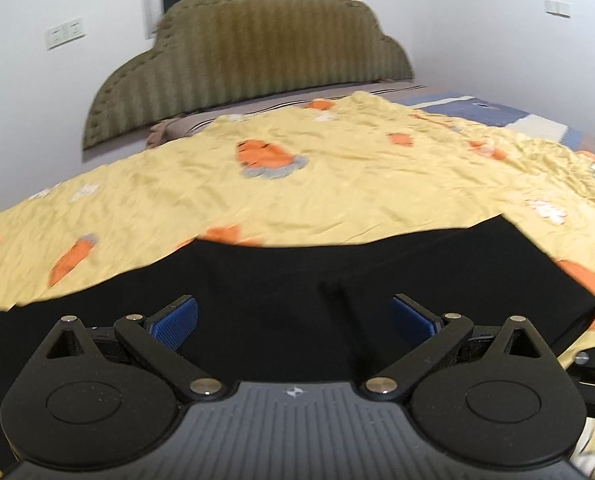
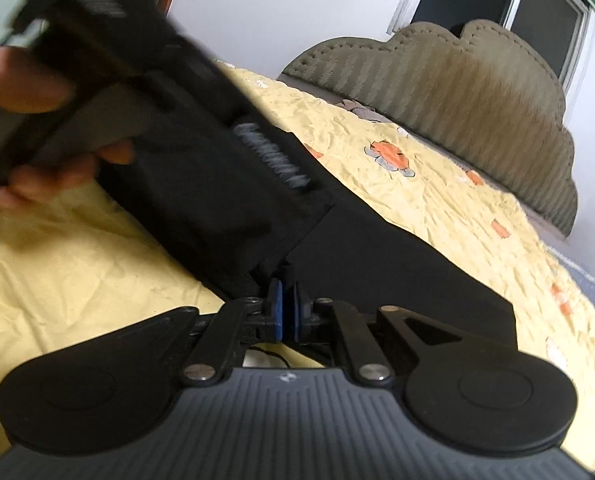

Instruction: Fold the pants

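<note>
Left wrist view: left gripper [image 1: 293, 316] jaws wide apart, nothing between the two blue pads [image 1: 175, 322], hovering over one pair of black pants [image 1: 281, 276] spread on the bed. Right wrist view: right gripper [image 2: 286, 304] clamped tight, pinching a fold of the pants [image 2: 377, 256] at its tips. One hand [image 2: 37, 136], blurred, holds the other gripper at upper left. Pants lie on one yellow bedspread [image 1: 337, 184], wrinkled, orange carrot print. One olive scalloped headboard [image 1: 257, 44] behind it, white walls, two wall switch plates [image 1: 65, 33] in left view, one window [image 2: 537, 12] in right view.
</note>
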`<state>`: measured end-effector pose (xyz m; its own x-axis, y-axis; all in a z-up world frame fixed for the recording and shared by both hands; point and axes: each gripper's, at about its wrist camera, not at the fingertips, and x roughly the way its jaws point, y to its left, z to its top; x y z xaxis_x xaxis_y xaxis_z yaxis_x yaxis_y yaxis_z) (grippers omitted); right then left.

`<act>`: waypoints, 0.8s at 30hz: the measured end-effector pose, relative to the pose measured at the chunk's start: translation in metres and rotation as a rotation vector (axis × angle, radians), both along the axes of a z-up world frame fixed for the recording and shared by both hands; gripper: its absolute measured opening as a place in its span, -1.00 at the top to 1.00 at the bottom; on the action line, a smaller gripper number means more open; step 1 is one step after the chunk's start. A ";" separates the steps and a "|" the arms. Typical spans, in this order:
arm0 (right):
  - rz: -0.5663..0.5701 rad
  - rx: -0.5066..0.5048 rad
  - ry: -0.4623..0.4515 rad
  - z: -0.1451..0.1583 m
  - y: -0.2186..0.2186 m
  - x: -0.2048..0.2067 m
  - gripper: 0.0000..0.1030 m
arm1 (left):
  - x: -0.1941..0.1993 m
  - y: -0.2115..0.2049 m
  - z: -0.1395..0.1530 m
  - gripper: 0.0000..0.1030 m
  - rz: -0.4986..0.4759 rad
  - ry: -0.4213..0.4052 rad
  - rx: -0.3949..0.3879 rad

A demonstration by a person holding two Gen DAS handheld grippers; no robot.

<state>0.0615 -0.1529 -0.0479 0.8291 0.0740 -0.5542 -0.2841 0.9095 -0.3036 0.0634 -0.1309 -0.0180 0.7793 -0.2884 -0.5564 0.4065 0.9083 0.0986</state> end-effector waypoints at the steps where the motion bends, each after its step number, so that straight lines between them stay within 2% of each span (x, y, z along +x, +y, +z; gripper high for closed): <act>1: -0.003 0.024 0.000 0.005 -0.005 -0.003 0.87 | 0.000 -0.007 -0.001 -0.99 -0.019 -0.011 0.007; 4: -0.037 0.077 -0.021 0.018 -0.029 -0.015 0.87 | -0.005 -0.028 -0.015 -1.00 -0.053 -0.038 0.082; 8: -0.263 0.053 -0.070 0.019 -0.074 -0.018 0.86 | -0.012 -0.045 -0.044 -1.00 -0.086 -0.028 0.184; 10: -0.359 0.076 -0.048 0.013 -0.098 -0.017 0.82 | -0.018 -0.042 -0.048 -1.00 -0.083 -0.063 0.167; 12: -0.421 0.067 0.013 0.000 -0.115 -0.016 0.82 | -0.017 -0.041 -0.048 -1.00 -0.086 -0.059 0.164; 15: -0.440 0.078 0.009 -0.002 -0.122 -0.024 0.82 | -0.015 -0.038 -0.049 -1.00 -0.080 -0.045 0.141; 19: -0.414 0.110 -0.066 0.010 -0.114 -0.029 0.82 | -0.013 -0.034 -0.049 -1.00 -0.075 -0.030 0.111; 23: -0.430 0.048 0.008 -0.010 -0.118 -0.019 0.81 | -0.010 -0.028 -0.051 -1.00 -0.076 -0.002 0.070; 24: -0.427 0.054 -0.003 -0.008 -0.121 -0.016 0.81 | -0.008 -0.026 -0.051 -1.00 -0.073 0.011 0.058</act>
<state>0.0456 -0.2736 -0.0561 0.7930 -0.2474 -0.5567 0.1220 0.9598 -0.2526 0.0550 -0.1572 -0.0690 0.7513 -0.3110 -0.5821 0.4725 0.8693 0.1453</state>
